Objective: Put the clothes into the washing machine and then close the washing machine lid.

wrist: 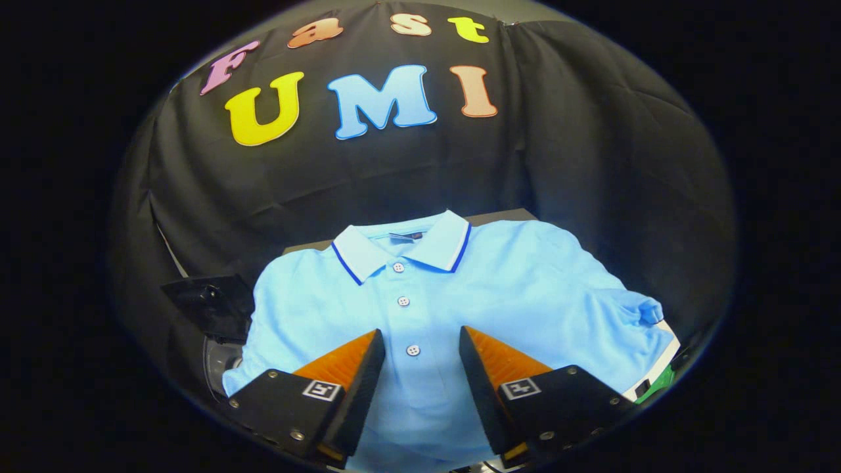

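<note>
Black booth cloth behind polo shirt (512, 289); neck label (405, 235) illegible; claw (422, 341) open.

Wide gap between the spread fingers (378, 355) of the gripper (422, 338), only flat shirt (519, 289) below. Open room above the shirt up to the cloth wall (591, 131). Dark box (210, 305) crowding the shirt's left side.

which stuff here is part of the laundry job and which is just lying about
For the job:
- light blue polo shirt, spread flat
- hand-held gripper, open, fingers over the shirt's button placket

Just lying about:
- black object beside the shirt
- green item by its sleeve
</note>
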Demonstrator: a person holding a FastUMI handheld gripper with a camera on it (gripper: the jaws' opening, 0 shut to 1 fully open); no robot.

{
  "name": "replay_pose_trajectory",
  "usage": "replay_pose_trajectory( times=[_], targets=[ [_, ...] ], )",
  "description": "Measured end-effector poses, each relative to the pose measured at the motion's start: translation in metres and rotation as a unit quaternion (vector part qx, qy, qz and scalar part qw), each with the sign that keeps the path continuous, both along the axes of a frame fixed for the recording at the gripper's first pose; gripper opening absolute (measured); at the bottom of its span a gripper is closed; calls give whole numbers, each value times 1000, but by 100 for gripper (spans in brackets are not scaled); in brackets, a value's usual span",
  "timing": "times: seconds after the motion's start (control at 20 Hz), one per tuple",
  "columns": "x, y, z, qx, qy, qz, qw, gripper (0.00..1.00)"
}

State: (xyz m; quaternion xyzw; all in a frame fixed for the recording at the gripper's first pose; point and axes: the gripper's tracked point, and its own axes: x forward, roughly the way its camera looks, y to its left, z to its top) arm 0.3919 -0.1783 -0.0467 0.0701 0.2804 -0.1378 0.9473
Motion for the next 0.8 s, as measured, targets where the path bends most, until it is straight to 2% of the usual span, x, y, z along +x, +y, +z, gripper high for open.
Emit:
replay_pose_trajectory(
  times=[0.15,0.2,0.3,0.45,0.65,0.8],
  targets=[
    [3,13,2,33,-18,18,999,42],
    [3,13,2,54,-22,22,998,18],
    [2,10,5,99,-36,13,994,7],
    [1,11,6,111,-51,13,992,1],
    [-1,10,10,81,-37,15,996,0],
    [-6,12,30,63,-72,-1,995,0]
  ],
)
